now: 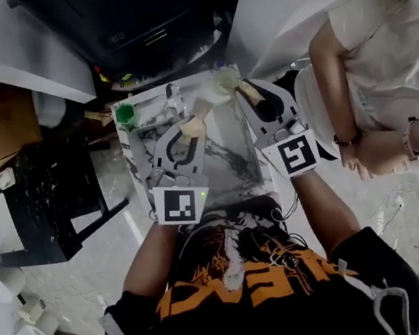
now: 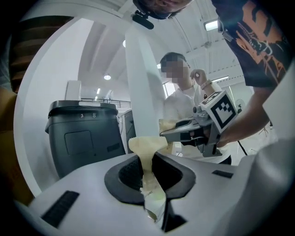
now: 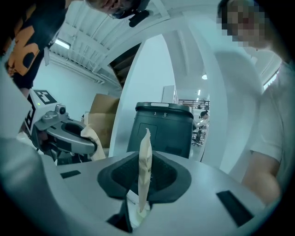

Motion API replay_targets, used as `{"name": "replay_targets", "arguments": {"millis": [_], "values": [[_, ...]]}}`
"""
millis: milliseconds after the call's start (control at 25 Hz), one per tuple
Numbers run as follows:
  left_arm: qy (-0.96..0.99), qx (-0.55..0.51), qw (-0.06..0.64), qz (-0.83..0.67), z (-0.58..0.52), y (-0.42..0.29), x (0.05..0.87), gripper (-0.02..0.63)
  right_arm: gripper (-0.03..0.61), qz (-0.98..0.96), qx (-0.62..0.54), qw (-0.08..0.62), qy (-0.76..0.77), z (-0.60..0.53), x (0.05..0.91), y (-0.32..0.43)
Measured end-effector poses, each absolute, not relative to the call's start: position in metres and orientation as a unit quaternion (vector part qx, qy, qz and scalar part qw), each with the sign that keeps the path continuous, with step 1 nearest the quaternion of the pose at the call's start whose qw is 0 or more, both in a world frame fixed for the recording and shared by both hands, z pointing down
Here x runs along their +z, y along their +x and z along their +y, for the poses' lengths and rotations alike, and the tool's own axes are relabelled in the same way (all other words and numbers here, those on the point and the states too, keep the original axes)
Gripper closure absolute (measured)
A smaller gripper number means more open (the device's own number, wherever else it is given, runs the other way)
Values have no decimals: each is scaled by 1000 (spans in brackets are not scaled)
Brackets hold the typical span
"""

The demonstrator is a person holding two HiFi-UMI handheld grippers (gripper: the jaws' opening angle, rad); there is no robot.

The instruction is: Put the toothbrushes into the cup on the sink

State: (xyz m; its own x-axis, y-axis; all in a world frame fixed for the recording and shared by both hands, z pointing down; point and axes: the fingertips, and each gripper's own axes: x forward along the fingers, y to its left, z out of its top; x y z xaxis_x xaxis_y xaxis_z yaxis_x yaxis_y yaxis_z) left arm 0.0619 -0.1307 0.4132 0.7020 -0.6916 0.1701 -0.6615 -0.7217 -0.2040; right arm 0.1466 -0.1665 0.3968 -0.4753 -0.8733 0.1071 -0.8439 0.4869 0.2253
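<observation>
Here my left claw [image 2: 148,179] is clenched on a cream packet [image 2: 146,146], whose crimped end fans out past the pads. My right claw [image 3: 144,186] pinches a second packet [image 3: 144,156], seen edge-on and upright. Both claws hang side by side over the marbled sink [image 1: 235,168], and neither packet touches it. The green cup [image 1: 125,114] sits at the sink's far left corner, apart from both claws. Beyond the sink stands a dark bin [image 3: 163,129]. Another person [image 1: 379,41] in a pale shirt stands to my right.
</observation>
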Motion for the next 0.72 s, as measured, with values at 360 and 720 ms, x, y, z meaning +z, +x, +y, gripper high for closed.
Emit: {"name": "replay_targets", "arguments": {"millis": [360, 720], "values": [[-909, -147, 51, 387, -161, 72, 448, 543, 492, -864, -61, 134, 482, -206, 450, 155], [-904, -167, 39, 391, -163, 81, 465, 543, 491, -859, -38, 141, 491, -225, 520, 171]]}}
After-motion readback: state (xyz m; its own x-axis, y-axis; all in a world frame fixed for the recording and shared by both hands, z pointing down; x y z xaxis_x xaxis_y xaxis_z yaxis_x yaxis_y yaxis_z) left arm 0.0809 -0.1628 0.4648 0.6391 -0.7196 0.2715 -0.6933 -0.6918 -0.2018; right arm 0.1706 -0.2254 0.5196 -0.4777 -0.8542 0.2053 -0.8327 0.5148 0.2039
